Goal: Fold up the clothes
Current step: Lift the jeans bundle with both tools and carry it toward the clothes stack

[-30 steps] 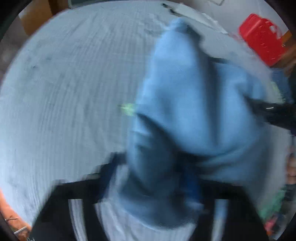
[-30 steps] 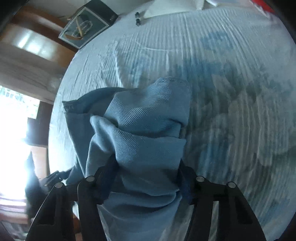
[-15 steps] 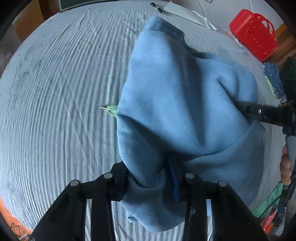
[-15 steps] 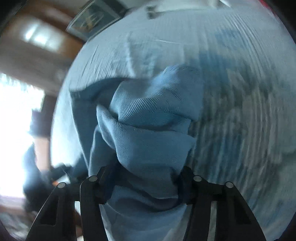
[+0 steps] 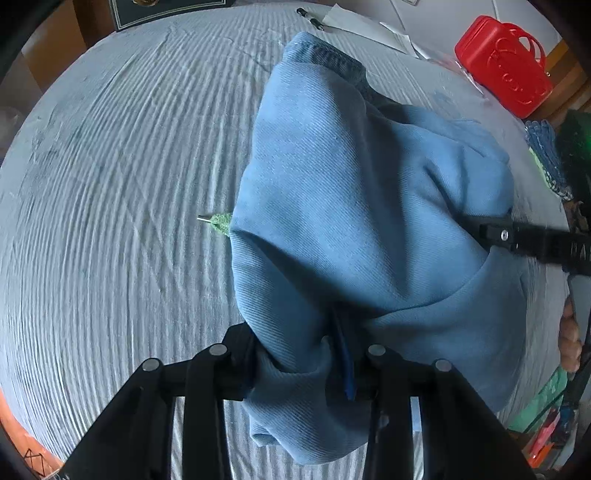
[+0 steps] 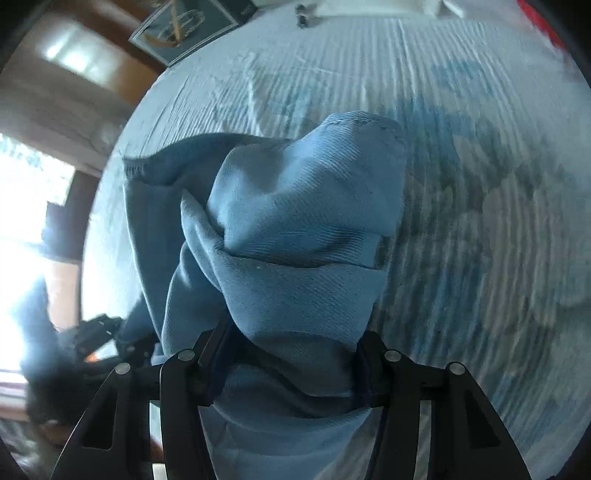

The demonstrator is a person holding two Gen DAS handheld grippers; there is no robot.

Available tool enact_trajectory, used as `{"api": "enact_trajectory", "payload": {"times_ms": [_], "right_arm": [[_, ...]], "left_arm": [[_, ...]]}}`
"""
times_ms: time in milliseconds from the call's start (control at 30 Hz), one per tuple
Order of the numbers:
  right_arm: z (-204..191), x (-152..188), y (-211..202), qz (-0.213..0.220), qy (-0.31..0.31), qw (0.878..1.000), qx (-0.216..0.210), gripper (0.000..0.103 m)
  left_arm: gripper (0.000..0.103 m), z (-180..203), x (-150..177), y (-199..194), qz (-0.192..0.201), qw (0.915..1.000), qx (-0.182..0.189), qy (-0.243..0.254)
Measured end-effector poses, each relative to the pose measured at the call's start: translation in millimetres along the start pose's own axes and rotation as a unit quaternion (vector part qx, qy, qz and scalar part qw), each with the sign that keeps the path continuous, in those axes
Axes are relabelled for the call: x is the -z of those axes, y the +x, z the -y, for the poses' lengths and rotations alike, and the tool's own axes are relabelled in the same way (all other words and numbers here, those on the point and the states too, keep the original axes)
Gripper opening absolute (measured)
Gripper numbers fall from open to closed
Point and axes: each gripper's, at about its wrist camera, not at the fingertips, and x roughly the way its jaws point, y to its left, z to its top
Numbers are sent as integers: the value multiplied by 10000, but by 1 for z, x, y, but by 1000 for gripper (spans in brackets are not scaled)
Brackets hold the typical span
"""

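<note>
Left gripper [image 5: 306,365] clamps a bunched fold of the blue garment [image 5: 354,206]. Right gripper [image 6: 291,365], jaws just narrowed, grips another fold. Garment hangs between them above the striped bedsheet [image 5: 110,184], toward its right edge.

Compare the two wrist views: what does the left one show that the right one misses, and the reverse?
Only the left wrist view shows the red basket at the bed's far corner, a small green thing poking from under the garment, and the right gripper from the side. Only the right wrist view shows the framed picture and the bright window. Both show the blue garment bunched between that view's own fingers over the striped bedsheet.
</note>
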Motion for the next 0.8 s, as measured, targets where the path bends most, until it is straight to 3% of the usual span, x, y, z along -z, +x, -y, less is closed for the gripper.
{"api": "enact_trajectory", "payload": {"times_ms": [233,300,433,500,600,800], "right_arm": [[-11,6,1,125,-194,9992,317,51],[-18,7,0,198,-285,9984,445,49],[-22,11,1,332,-383,9973,522,47],[-27,15,-4,431,-463,9960,625,42],[-46,29,-17,720,-798,9896,956,32],[-52,45,-67,1184,-872,9853,866,27]], "left_arm": [[35,-12,0,-1,-16,10000,48,1],[28,-12,1,-2,-9,10000,76,5],[27,-8,6,-1,98,9999,34,107],[17,-3,5,-1,98,9999,-1,53],[15,8,10,-9,256,9995,-128,130],[15,32,6,-55,750,9962,48,444]]}}
